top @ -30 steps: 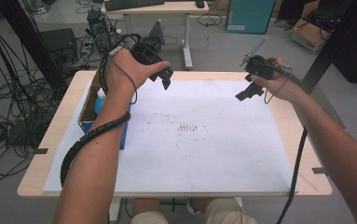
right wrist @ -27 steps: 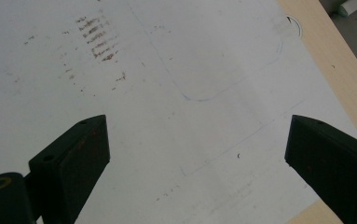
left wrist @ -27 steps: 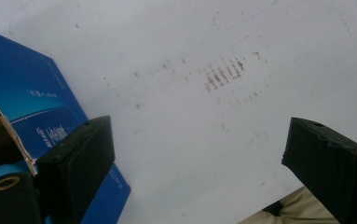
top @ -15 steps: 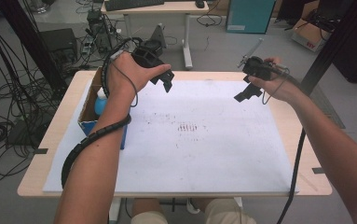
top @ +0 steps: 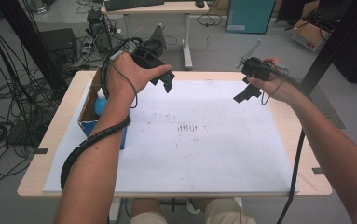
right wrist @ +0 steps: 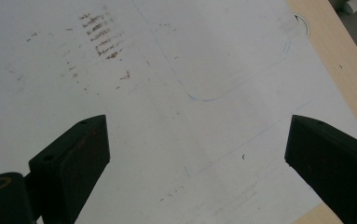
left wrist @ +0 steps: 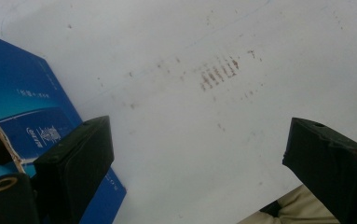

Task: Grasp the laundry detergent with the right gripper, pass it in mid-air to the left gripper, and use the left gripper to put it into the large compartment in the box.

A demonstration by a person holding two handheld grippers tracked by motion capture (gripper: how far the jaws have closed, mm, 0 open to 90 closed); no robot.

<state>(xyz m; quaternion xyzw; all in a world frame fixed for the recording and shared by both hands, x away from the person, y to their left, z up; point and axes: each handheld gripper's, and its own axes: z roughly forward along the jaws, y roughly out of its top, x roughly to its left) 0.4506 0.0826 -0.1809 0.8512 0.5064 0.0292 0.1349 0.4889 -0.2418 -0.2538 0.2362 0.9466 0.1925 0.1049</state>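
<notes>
- The left gripper (top: 166, 80), black and two-jawed, is held above the far left of the white paper sheet (top: 190, 154); its jaws stand wide apart with nothing between them.
- The open-topped blue cardboard box (top: 88, 122) lies just left of and below it, holding a blue-capped bottle (top: 100, 105) upright.
- The right gripper (top: 245, 93), likewise released and empty, is well apart across the sheet; the left hand (top: 127, 77) is nearer.

Black grippers, coiled cable sheath (top: 85, 149), beige trousers (top: 223, 214).
</notes>
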